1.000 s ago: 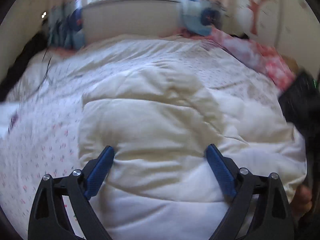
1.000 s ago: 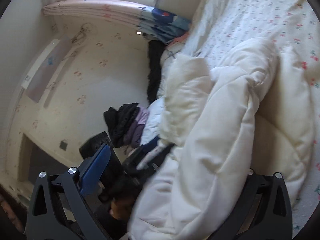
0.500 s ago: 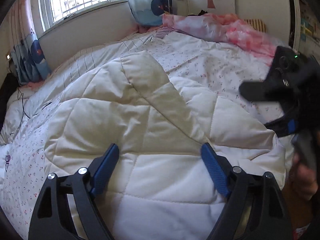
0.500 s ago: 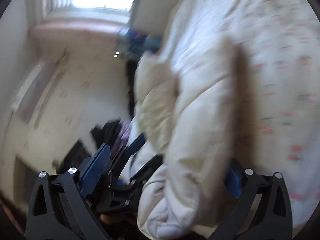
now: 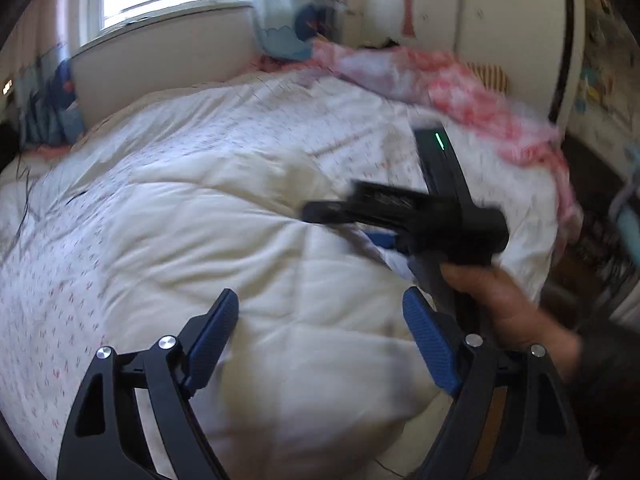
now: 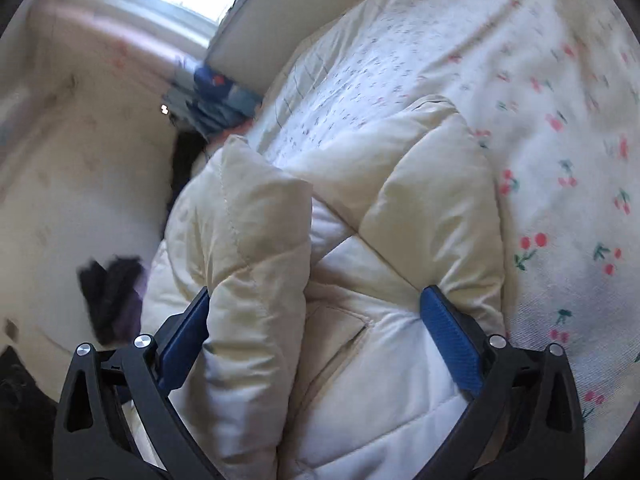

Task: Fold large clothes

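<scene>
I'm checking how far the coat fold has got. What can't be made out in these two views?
- Left wrist view: motion blur smears the cream padded coat; the right claw and hand cover its right side.
- Right wrist view: the coat's near end is cut off by the bottom edge, behind the claw's fingers.

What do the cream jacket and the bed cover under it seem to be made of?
Cream jacket: probably smooth synthetic shell with padding inside; it puffs between stitched lines and shows a slight sheen.
Bed cover: looks like matte woven cotton or similar, printed with small cherries; the exact fibre cannot be told.
</scene>
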Action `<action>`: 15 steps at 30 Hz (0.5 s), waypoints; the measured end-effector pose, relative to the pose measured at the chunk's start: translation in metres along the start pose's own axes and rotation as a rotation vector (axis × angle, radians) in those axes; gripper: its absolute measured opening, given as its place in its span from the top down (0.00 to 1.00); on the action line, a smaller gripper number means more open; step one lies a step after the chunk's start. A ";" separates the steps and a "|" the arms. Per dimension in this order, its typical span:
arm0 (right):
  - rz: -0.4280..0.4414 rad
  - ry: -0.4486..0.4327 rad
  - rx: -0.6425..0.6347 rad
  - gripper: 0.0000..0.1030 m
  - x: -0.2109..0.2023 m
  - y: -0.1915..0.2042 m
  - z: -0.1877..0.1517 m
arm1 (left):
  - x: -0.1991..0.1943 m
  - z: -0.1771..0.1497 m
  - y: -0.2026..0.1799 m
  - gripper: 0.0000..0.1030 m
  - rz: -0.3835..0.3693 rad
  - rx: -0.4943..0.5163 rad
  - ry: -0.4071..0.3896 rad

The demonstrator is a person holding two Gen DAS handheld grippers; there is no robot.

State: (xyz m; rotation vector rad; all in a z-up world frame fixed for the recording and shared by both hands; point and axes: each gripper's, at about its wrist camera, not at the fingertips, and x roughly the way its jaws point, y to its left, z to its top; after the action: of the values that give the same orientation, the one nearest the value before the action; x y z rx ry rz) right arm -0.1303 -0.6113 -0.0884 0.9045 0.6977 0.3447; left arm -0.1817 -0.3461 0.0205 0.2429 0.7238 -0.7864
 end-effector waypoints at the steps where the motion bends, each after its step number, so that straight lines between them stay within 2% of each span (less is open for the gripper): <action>1: 0.002 0.000 0.001 0.07 -0.003 -0.001 -0.002 | -0.013 0.001 0.013 0.22 0.004 -0.052 -0.036; 4: -0.092 0.010 -0.048 0.07 -0.015 0.018 -0.002 | -0.021 0.000 0.047 0.22 0.051 -0.163 -0.060; 7: -0.219 -0.081 -0.148 0.07 -0.037 0.047 -0.010 | 0.008 -0.013 0.066 0.22 0.060 -0.204 0.046; 8: -0.247 -0.075 -0.152 0.07 -0.031 0.048 -0.017 | 0.016 -0.020 0.064 0.22 0.066 -0.179 0.046; 9: -0.260 -0.016 -0.133 0.06 -0.017 0.037 -0.022 | 0.018 -0.026 0.060 0.21 0.077 -0.158 0.027; 10: -0.240 0.017 -0.108 0.06 -0.012 0.027 -0.027 | 0.017 -0.027 0.057 0.21 0.074 -0.154 0.025; 11: -0.219 0.018 -0.086 0.06 -0.013 0.021 -0.025 | 0.013 -0.025 0.059 0.21 0.051 -0.163 0.028; 13: -0.240 0.037 -0.064 0.06 -0.020 0.025 -0.025 | -0.004 -0.020 0.074 0.22 -0.010 -0.237 0.009; 15: -0.261 0.040 -0.065 0.07 -0.030 0.035 -0.027 | -0.020 -0.022 0.106 0.21 -0.056 -0.365 -0.018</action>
State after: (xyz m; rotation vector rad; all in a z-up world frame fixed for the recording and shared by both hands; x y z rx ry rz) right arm -0.1700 -0.5912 -0.0587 0.7361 0.8263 0.1521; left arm -0.1264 -0.2512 0.0116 -0.1143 0.8451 -0.6939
